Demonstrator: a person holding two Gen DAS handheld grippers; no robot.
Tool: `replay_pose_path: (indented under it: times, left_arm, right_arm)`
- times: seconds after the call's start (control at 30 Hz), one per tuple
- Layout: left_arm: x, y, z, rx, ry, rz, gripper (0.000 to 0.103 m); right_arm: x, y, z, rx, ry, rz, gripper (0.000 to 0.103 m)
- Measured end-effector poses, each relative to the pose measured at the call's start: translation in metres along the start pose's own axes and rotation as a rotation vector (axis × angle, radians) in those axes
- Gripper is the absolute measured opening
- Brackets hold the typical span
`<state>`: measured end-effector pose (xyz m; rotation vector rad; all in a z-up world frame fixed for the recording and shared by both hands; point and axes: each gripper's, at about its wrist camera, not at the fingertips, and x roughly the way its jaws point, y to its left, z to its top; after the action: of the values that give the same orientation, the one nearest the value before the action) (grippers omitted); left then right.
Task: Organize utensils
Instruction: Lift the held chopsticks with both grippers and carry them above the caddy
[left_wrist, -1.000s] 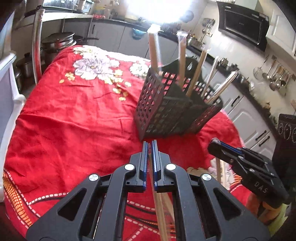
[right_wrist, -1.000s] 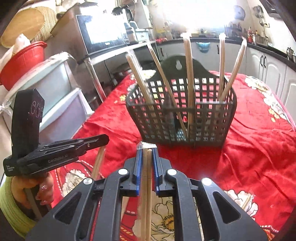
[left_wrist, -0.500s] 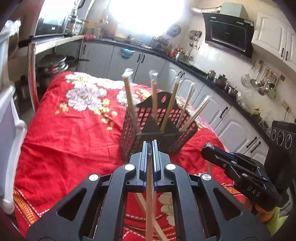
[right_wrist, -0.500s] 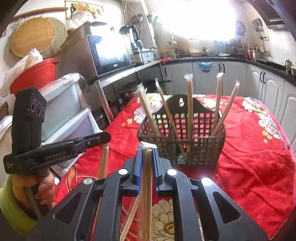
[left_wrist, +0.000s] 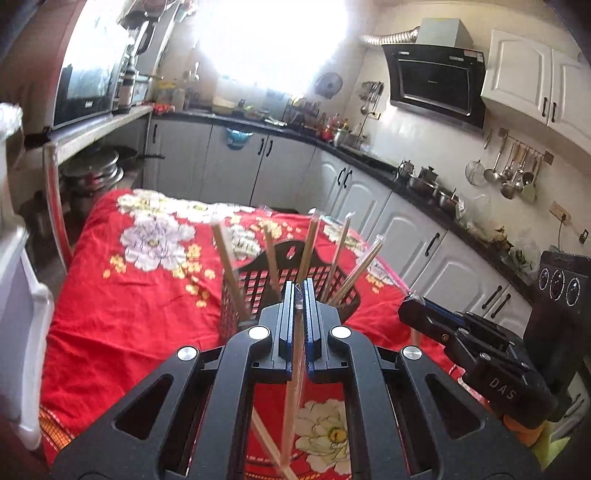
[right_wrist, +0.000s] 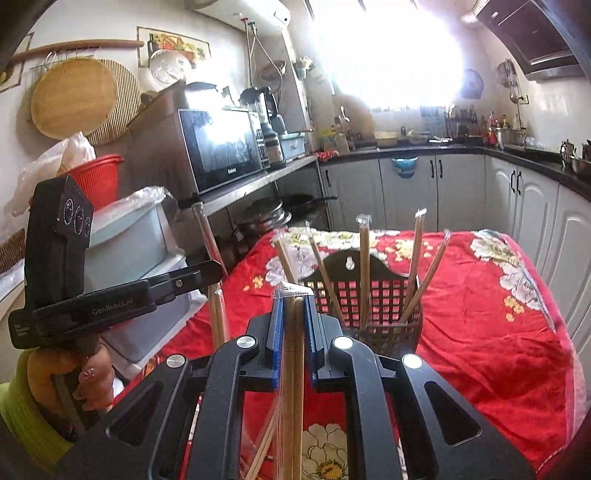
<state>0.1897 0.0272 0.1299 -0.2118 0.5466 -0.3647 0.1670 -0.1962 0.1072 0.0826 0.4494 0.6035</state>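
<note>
A black plastic grid basket (left_wrist: 291, 273) (right_wrist: 373, 302) stands on the red flowered cloth and holds several wrapped chopstick pairs (right_wrist: 364, 266) upright. My left gripper (left_wrist: 298, 291) is shut on a wrapped chopstick pair (left_wrist: 293, 398), held above the cloth in front of the basket. My right gripper (right_wrist: 293, 299) is shut on another wrapped chopstick pair (right_wrist: 293, 387), also short of the basket. The left gripper shows in the right wrist view (right_wrist: 207, 271), the right gripper in the left wrist view (left_wrist: 413, 306).
More wrapped chopsticks (left_wrist: 269, 443) lie on the cloth under the grippers. A white storage bin (right_wrist: 144, 266) stands left of the table. Kitchen cabinets (left_wrist: 280, 173), counter and a microwave (right_wrist: 221, 147) surround the table.
Both grippers have risen and pulled back from the basket, each keeping its chopstick pair. The basket now looks smaller and farther off.
</note>
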Motion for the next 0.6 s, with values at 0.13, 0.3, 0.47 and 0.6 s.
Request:
replay_pose_path:
  times: [0.13, 0.3, 0.47, 0.6]
  left_arm:
    - [-0.004, -0.010, 0.012, 0.023, -0.030, -0.001, 0.002]
    - [-0.007, -0.019, 0.027, 0.037, -0.060, -0.008, 0.002]
    - [-0.009, -0.030, 0.045, 0.069, -0.092, -0.014, 0.002]
    - [-0.010, -0.039, 0.058, 0.090, -0.124, -0.025, 0.002]
  right_arm:
    - [-0.009, 0.002, 0.010, -0.011, -0.039, 0.000, 0.011]
    - [-0.018, 0.001, 0.023, -0.010, -0.082, -0.002, 0.011]
    - [-0.027, -0.002, 0.040, -0.015, -0.124, -0.013, 0.011]
    - [-0.033, -0.003, 0.054, -0.031, -0.146, -0.029, 0.011]
